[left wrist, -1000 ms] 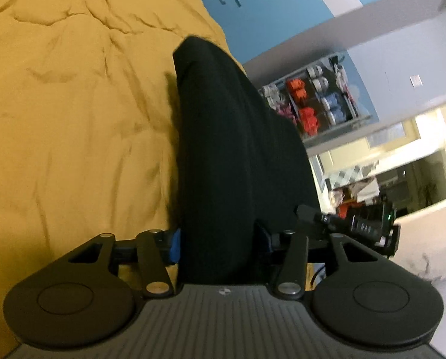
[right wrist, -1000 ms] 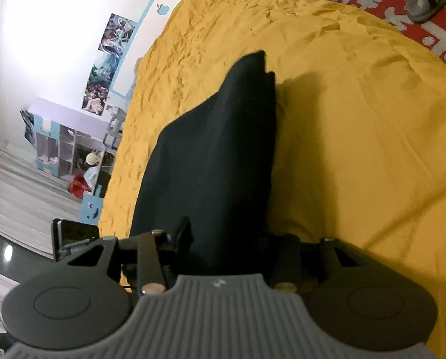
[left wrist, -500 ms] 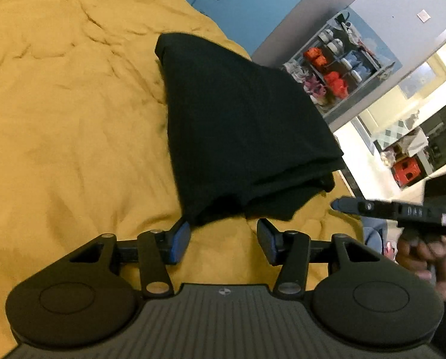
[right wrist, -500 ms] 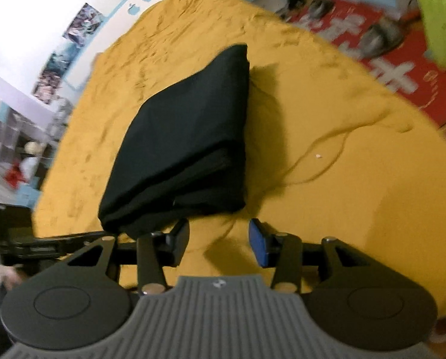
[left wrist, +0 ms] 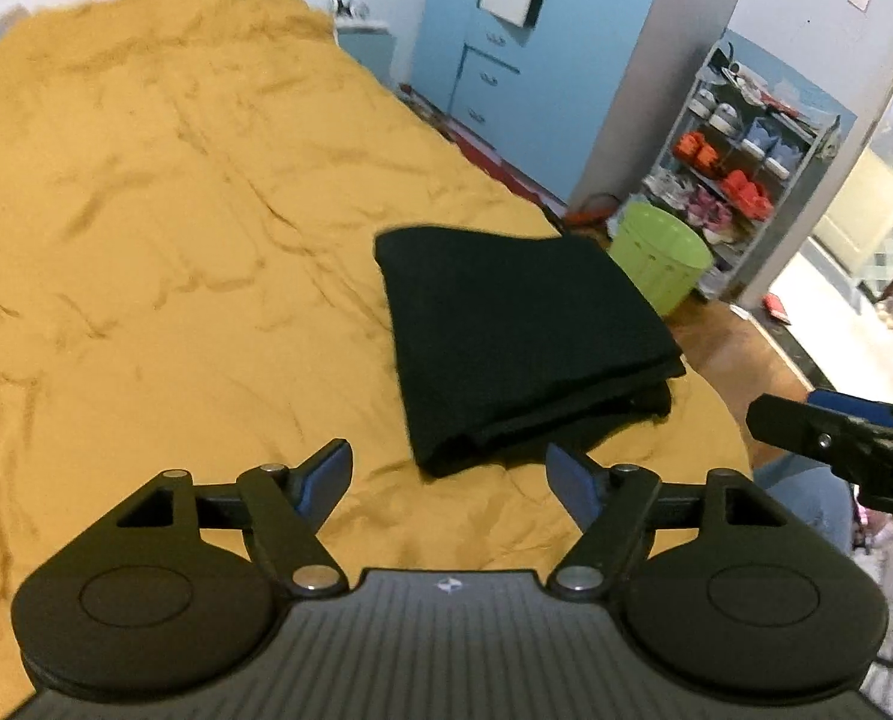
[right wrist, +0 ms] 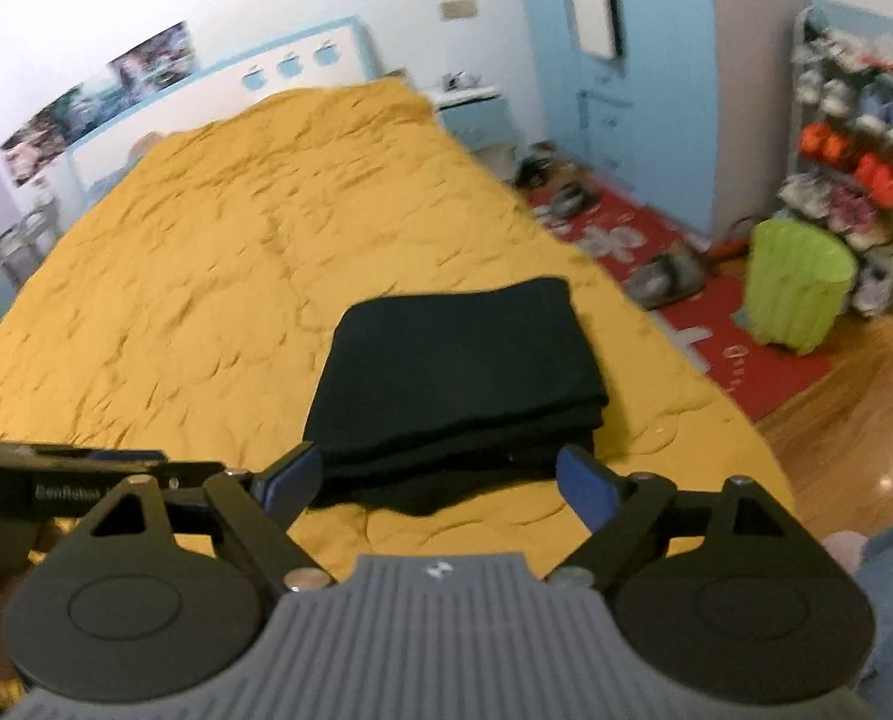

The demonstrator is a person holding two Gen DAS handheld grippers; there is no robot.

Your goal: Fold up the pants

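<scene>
The black pants lie folded in a flat stack on the yellow bedspread, near the bed's right front corner. They also show in the right wrist view. My left gripper is open and empty, held above the bed just short of the stack's near edge. My right gripper is open and empty, just short of the stack's near edge. The right gripper shows at the right edge of the left wrist view; the left one shows at the left edge of the right wrist view.
A green basket stands on the wooden floor right of the bed, beside a shelf of shoes. A red rug with slippers lies along the bed. A blue cabinet stands at the back wall.
Both grippers let go of the pants, opened and drew back and up. The pants dropped from hanging in the grippers to lying folded on the bed.
</scene>
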